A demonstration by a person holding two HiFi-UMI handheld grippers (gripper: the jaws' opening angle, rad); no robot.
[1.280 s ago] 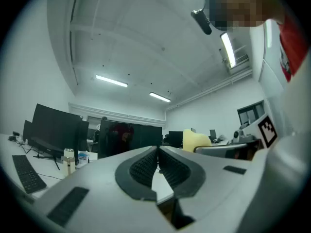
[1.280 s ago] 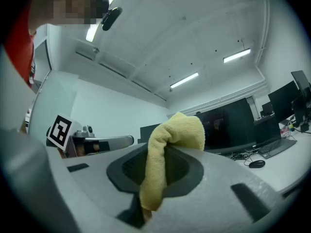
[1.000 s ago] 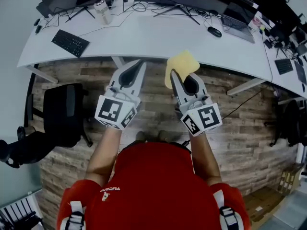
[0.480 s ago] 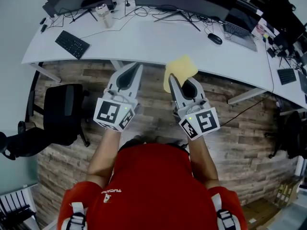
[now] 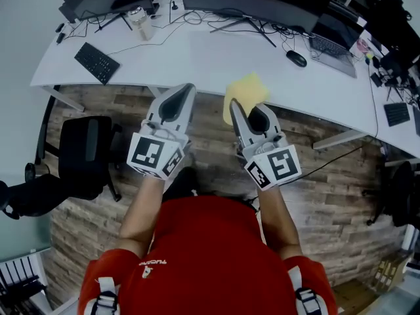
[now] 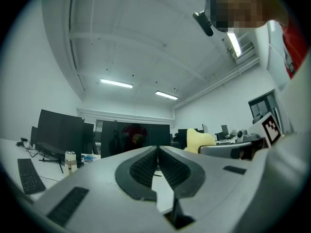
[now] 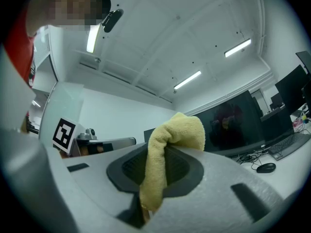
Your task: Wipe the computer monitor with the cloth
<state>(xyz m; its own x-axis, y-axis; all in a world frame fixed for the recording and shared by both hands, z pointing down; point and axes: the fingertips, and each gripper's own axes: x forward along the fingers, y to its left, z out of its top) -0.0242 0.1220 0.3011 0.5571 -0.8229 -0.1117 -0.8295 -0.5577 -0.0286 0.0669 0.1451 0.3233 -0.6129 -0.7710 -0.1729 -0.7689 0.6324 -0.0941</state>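
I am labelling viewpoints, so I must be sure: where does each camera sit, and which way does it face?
Head view: on the person's head, looking steeply down at the desk; shows red shirt, forearms, left gripper, right gripper.
Left gripper view: on the left gripper, looking along its shut fingers toward the monitor; red shirt at the edge.
Right gripper view: on the right gripper, looking along fingers shut on the yellow cloth; red shirt at the edge.
Shared: all three show yellow cloth and monitor.

Side by side, the left tongs [image 5: 189, 87] sit closed and empty; the right tongs [image 5: 231, 103] clamp the cloth [image 5: 247, 89].
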